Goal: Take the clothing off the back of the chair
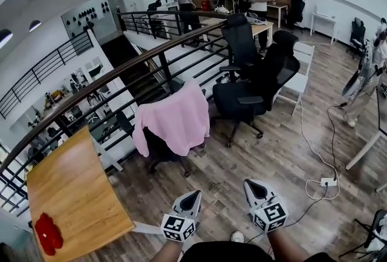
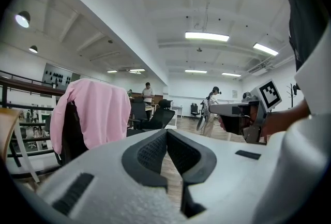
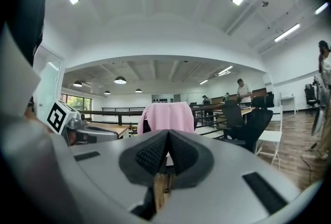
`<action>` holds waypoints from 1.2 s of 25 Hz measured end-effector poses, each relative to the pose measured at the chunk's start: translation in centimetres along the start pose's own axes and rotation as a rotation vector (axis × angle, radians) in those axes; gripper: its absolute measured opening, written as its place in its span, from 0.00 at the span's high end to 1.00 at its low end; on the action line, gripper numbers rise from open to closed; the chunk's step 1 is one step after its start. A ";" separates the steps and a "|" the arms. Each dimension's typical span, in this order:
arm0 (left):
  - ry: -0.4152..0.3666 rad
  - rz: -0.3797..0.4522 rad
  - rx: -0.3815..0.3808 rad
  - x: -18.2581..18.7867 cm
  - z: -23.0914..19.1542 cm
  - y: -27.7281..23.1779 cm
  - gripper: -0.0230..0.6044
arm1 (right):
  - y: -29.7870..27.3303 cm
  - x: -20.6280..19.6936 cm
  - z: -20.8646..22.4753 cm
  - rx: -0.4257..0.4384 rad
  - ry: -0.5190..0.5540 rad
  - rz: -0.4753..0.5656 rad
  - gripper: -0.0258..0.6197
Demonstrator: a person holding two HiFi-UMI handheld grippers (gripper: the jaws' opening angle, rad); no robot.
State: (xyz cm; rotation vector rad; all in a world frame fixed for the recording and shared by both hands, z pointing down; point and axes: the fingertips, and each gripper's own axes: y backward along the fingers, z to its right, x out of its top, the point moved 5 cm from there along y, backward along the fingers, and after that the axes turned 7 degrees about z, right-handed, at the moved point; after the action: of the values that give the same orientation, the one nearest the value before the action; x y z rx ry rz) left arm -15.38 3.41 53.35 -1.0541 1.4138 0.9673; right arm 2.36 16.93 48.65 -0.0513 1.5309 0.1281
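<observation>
While the left claw (image 1: 191, 195) and right claw (image 1: 252, 186) are closed and empty, the pink garment (image 1: 175, 118) drapes the back of the chair (image 1: 159, 149). Best to open them, pinch the garment at the chair's top, then lift.

Ahead of your fingers (image 2: 145, 155), the clothing (image 1: 175, 118) is pale pink over a black chair (image 1: 158, 152). Your left gripper (image 1: 191, 197) and right gripper (image 1: 253, 188) are light grey, black inside — their cubes (image 1: 178, 227) carry black-and-white square markers. Left of the fingers, an orange-brown wooden table (image 1: 78, 194) bears something red (image 1: 47, 233).

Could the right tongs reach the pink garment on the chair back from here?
Likely yes, once closer: only bare floor separates the right tongs from the pink garment; the tongs are shut.
</observation>
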 end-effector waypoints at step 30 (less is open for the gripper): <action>-0.044 0.019 0.372 1.8 -3.2 -2.9 0.94 | -6.0 1.3 7.3 0.274 -0.118 0.033 0.96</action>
State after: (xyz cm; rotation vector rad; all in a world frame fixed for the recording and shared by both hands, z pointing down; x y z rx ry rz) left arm -13.53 -0.68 51.80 -0.7398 1.4986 0.7003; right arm 10.36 11.87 47.37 0.1961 1.4200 -0.0528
